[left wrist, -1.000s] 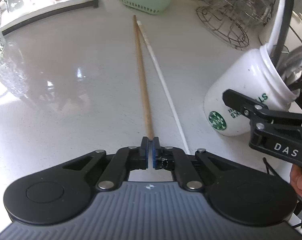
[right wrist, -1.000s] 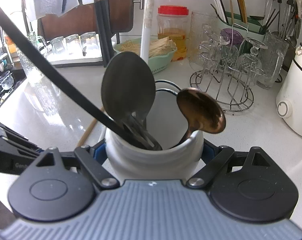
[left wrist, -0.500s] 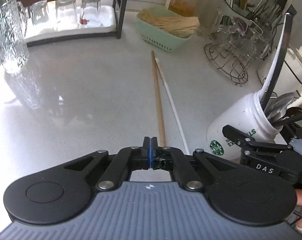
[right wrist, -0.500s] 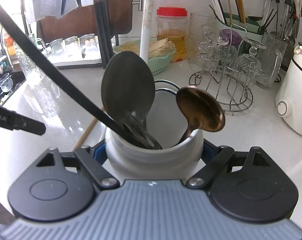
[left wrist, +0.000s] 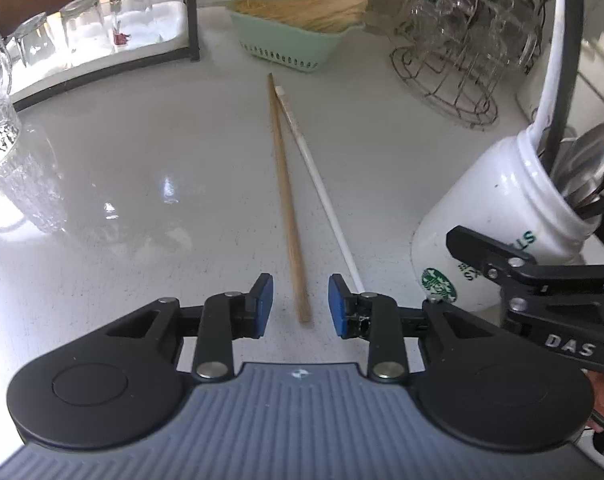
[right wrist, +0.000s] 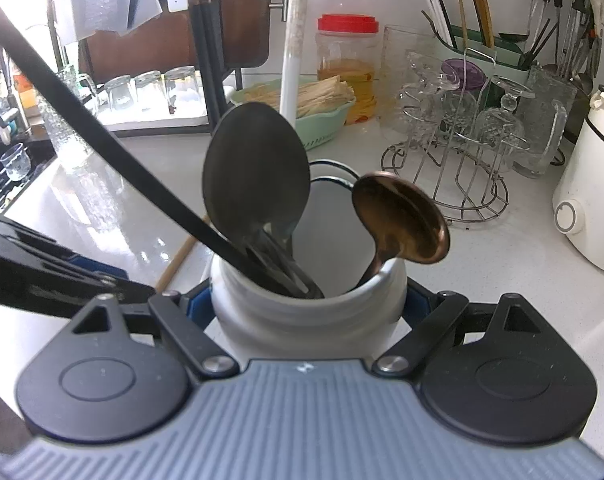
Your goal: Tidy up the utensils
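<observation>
Left wrist view: left gripper point(left wrist: 297, 304) standing partly parted, jaws having just been opening, nothing pressed between the blue pads. Wooden chopstick point(left wrist: 287, 208) lying on the counter point(left wrist: 141, 160), near end reaching in between the fingertips, long axis running straight ahead away from the claw. White chopstick point(left wrist: 322, 192) lying just right of it, near end slipping behind the right finger. White jar point(left wrist: 498, 216) sitting further right, tilted.

Right wrist view: right gripper point(right wrist: 308, 304) clamping the white jar point(right wrist: 308, 312) by its neck, spoons point(right wrist: 257, 172) leaning inside. Left claw being nearer the chopsticks, likely closing across the wooden one next
</observation>
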Motion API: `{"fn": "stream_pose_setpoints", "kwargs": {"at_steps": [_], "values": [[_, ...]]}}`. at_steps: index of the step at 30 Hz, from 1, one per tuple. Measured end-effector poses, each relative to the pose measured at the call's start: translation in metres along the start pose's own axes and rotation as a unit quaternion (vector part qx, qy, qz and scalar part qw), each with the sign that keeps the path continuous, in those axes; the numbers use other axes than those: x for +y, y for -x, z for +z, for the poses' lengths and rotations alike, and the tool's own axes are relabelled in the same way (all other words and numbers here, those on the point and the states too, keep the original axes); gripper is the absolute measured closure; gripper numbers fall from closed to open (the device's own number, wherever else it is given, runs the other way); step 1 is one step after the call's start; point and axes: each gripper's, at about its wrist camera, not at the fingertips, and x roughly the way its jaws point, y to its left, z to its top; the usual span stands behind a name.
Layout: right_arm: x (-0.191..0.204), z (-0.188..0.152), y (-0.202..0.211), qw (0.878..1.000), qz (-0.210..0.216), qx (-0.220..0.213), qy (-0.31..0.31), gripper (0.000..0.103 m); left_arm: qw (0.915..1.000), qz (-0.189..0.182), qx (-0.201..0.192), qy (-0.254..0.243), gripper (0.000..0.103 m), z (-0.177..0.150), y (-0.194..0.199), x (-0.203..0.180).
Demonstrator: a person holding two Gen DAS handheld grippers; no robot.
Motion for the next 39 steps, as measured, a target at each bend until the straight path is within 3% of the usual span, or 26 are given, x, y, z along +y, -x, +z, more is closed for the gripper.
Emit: {"fn": "stream_pose_setpoints", "kwargs": {"at_steps": [9,14,16,21,24,32,39], "values": [[-0.003,-0.004,0.001,1.000,0.010,-0.008,0.008,0.012,0.9985,0.046,-0.007,-0.030,0.070,-0.008,-0.010,-0.016],[-0.005,-0.006,0.002,1.000,0.019,-0.012,0.014,0.012,0.9975,0.065,0.012,-0.027,0.084,-0.004,-0.011,-0.025],[-0.006,-0.007,0.003,0.999,0.023,-0.015,0.017,0.012,0.9975,0.065,0.016,-0.021,0.094,-0.004,-0.010,-0.025],[-0.007,-0.009,0.004,0.999,0.030,-0.022,0.024,0.012,0.9968,0.077,0.022,-0.002,0.096,-0.004,-0.006,-0.021],[-0.006,-0.008,0.004,0.999,0.030,-0.021,0.023,0.012,0.9965,0.082,0.012,0.011,0.096,-0.002,0.006,-0.013],[-0.004,-0.009,0.005,0.999,0.028,-0.025,0.022,0.012,0.9934,0.087,-0.064,0.037,0.096,0.018,0.068,0.006],[0.001,-0.008,0.004,1.000,0.010,-0.021,0.007,0.012,0.9914,0.079,-0.104,0.001,0.096,0.040,0.113,0.009]]}}
